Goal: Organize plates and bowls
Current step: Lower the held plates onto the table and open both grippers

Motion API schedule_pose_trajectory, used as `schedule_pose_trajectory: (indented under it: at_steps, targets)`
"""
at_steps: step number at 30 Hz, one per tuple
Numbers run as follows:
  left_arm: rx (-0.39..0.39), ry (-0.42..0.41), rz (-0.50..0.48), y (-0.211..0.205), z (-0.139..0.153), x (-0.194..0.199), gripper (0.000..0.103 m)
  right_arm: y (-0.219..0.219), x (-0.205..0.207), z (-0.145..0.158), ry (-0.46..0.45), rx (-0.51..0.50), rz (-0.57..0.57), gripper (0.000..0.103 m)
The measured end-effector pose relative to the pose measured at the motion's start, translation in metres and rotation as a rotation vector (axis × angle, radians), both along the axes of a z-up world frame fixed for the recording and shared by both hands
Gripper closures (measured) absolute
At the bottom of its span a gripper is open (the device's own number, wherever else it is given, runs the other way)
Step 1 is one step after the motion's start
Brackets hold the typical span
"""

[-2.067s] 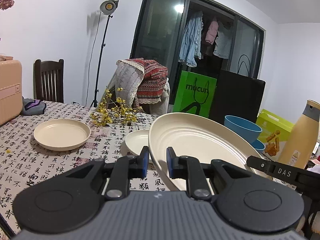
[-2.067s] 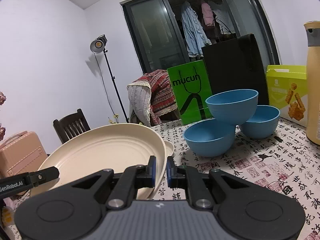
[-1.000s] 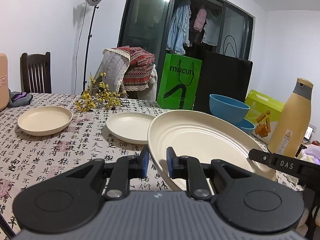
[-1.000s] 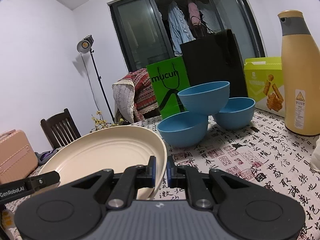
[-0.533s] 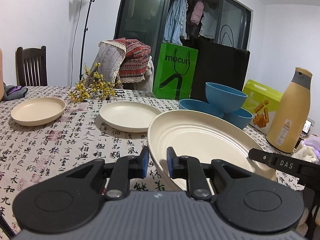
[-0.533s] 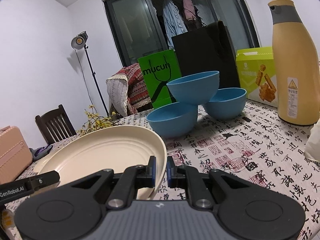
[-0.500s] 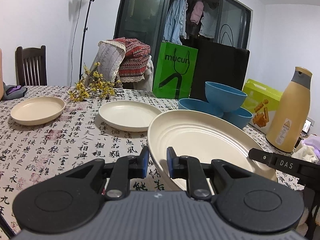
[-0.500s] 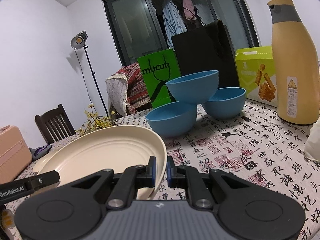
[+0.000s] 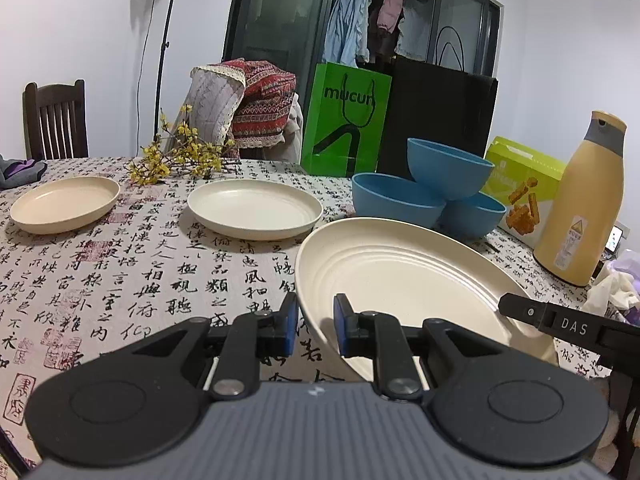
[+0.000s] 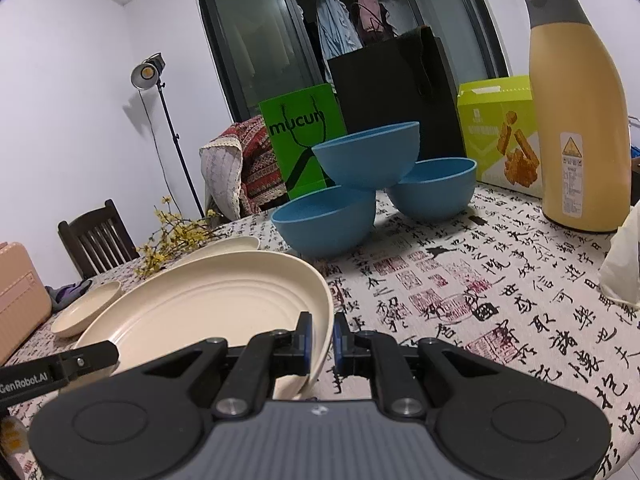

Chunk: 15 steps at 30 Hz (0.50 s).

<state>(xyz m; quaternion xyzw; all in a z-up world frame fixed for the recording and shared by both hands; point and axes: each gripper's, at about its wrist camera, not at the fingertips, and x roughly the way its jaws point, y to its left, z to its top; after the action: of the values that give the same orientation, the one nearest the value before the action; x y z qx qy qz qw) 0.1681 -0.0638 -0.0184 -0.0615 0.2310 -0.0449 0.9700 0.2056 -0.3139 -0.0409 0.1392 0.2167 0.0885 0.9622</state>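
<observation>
Both grippers hold one large cream plate (image 9: 404,276) by opposite rims, just above the printed tablecloth. My left gripper (image 9: 316,326) is shut on its left rim; my right gripper (image 10: 320,340) is shut on its right rim, the plate (image 10: 208,304) spreading leftward. The right gripper's arm (image 9: 568,326) shows at the plate's far side in the left wrist view. Two smaller cream plates (image 9: 255,209) (image 9: 64,203) lie further back. Three blue bowls (image 9: 448,166) stand in a loose pile, one resting on top of the other two (image 10: 366,160).
A tall yellow bottle (image 10: 576,108) stands at the right, a lime snack box (image 10: 500,132) behind the bowls, green (image 9: 346,120) and black bags at the table's far edge. Yellow flower sprigs (image 9: 176,160) lie near the small plates. A white bag (image 10: 624,260) sits far right.
Both grippers and the large plate have sunk toward the table and drifted right; the bowls and bottle appear nearer. Both grips are unchanged.
</observation>
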Motion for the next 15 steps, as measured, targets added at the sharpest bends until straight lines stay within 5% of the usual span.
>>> schedule_pose_trajectory:
  at_steps: [15]
  targets:
    - [0.024,0.057,-0.024,-0.009,-0.019,0.009,0.084,-0.006,0.004,-0.021,0.036,-0.004,-0.017,0.092]
